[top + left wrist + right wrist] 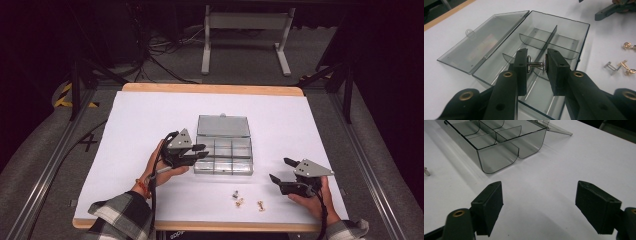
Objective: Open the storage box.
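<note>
- Left gripper (536, 65) had its two black pads pressed on the ends of a silver cufflink (535, 64), which spanned the narrow gap between them crosswise.
- That cufflink hung above the near part of the clear compartment box (584, 37), over one of the compartments by the curved dividers; which compartment exactly could not be told.
- From the high view, the left gripper (201, 151) sat at the box's (224, 170) left edge, its tips reaching over the rim, with the left hand (162, 170) in a plaid sleeve behind it.
- The box's lid (484, 40) lay swung fully open and flat on the white table (140, 115), on the far side of the box.
- Right gripper (281, 170) rested well apart from the box, near the table's right front, held in the right hand (312, 200).
- Its jaws stood wide, with nothing between them but bare table, as the right gripper view (539, 207) showed.
- Three more cufflinks lay loose on the table in front of the box: a silver one (235, 194) and two gold ones (240, 202) (261, 204), between the two hands.
</note>
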Tool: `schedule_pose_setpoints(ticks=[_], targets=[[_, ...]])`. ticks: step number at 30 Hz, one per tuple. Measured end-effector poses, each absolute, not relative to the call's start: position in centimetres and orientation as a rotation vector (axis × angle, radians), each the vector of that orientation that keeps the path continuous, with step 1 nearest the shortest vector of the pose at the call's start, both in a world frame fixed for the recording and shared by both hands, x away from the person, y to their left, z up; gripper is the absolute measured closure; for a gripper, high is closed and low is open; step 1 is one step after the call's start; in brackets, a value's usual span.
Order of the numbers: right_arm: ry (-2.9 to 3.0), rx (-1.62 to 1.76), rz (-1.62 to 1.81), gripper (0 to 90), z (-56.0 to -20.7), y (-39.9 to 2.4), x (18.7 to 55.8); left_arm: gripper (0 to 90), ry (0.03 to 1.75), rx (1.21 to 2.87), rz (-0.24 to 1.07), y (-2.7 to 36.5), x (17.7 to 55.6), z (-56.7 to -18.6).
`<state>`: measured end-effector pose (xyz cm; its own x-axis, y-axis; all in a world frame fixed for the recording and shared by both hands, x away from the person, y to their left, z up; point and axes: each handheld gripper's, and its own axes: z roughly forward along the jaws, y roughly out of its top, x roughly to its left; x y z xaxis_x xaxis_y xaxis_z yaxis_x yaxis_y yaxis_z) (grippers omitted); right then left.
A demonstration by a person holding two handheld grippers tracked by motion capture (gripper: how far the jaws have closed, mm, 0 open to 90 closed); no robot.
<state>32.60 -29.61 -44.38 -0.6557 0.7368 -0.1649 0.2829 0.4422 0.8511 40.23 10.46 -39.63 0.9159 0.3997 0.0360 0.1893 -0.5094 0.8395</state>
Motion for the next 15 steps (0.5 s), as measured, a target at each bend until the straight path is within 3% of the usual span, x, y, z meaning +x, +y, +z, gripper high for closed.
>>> schedule_pose_setpoints(ticks=[15], targets=[[2.187,0.84,1.109,22.9,-44.5,-29.3,32.6,71.4,0.488,2.156,0.272,9.6,42.8,-41.3]])
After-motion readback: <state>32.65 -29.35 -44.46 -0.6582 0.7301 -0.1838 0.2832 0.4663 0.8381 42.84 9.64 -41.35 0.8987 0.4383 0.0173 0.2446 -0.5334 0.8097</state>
